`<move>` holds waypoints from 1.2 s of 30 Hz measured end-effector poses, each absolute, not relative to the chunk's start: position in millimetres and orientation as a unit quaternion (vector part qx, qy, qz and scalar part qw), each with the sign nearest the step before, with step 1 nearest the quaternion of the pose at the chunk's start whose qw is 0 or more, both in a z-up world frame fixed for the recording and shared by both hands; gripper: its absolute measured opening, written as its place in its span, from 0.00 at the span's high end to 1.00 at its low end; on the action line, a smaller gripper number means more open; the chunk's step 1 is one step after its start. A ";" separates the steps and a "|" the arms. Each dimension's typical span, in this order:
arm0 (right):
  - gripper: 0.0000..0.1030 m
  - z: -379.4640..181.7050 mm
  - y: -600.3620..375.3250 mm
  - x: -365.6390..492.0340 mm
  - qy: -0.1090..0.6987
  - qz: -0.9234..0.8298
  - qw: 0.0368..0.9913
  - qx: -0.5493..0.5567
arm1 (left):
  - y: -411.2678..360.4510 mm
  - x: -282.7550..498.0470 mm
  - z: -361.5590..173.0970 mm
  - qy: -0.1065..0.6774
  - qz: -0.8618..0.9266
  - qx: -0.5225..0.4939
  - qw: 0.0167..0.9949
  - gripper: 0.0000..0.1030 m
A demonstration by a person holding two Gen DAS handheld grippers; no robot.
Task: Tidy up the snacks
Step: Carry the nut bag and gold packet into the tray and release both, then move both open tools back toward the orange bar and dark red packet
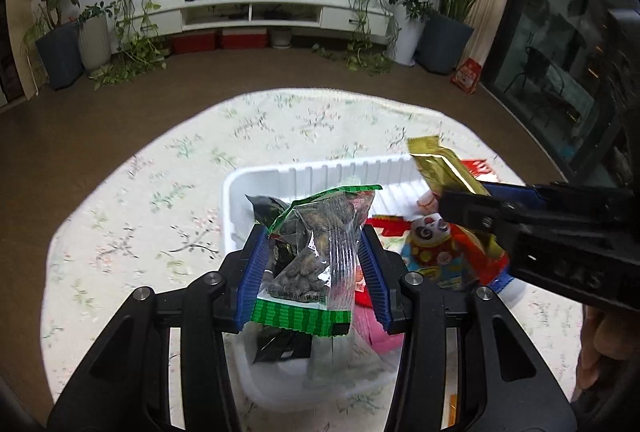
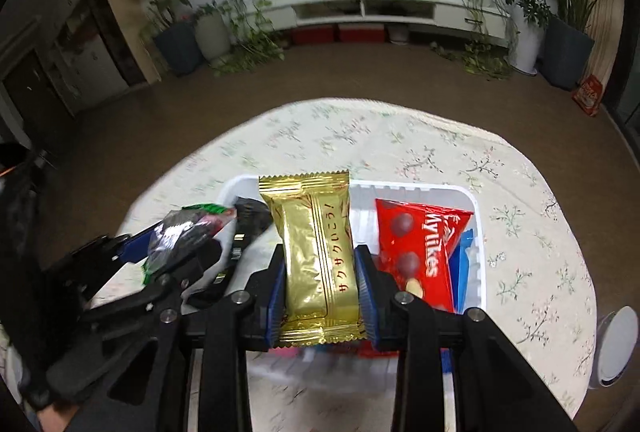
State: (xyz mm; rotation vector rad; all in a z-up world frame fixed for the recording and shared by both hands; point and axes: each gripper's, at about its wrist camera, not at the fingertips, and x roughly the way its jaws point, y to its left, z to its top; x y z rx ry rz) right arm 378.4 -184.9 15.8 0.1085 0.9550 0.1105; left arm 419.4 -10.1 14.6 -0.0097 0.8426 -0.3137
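Gold wrapper [image 2: 314,256], floral tablecloth [image 2: 400,136]

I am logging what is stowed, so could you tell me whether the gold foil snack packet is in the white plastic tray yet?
Not yet: the gold foil snack packet is clamped in the right gripper, over the white plastic tray.

— Carrying it all? 
— Table [image 2: 460,152], sitting under a floral cloth [image 1: 168,160].

— Lying straight on the cloth? 
— White tray [image 2: 478,228], sitting near the middle. Also a white round thing [image 2: 614,346], sitting at the right edge, well apart from the tray; too cut off for naming.
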 end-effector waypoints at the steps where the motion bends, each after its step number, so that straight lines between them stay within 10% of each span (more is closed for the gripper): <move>1: 0.66 8.6 -185.5 385.1 0.467 0.046 0.882 0.052 | -12.4 422.1 8.7 0.410 -0.153 -0.003 0.899 0.58; 20: 0.65 -33.1 -172.0 417.7 0.502 0.004 0.865 0.004 | -25.9 442.9 -39.6 0.419 -0.137 0.028 0.897 0.37; 36: 0.34 -4.9 -168.3 392.8 0.480 0.021 0.877 0.027 | 1.6 370.4 3.9 0.370 -0.133 0.016 0.920 0.06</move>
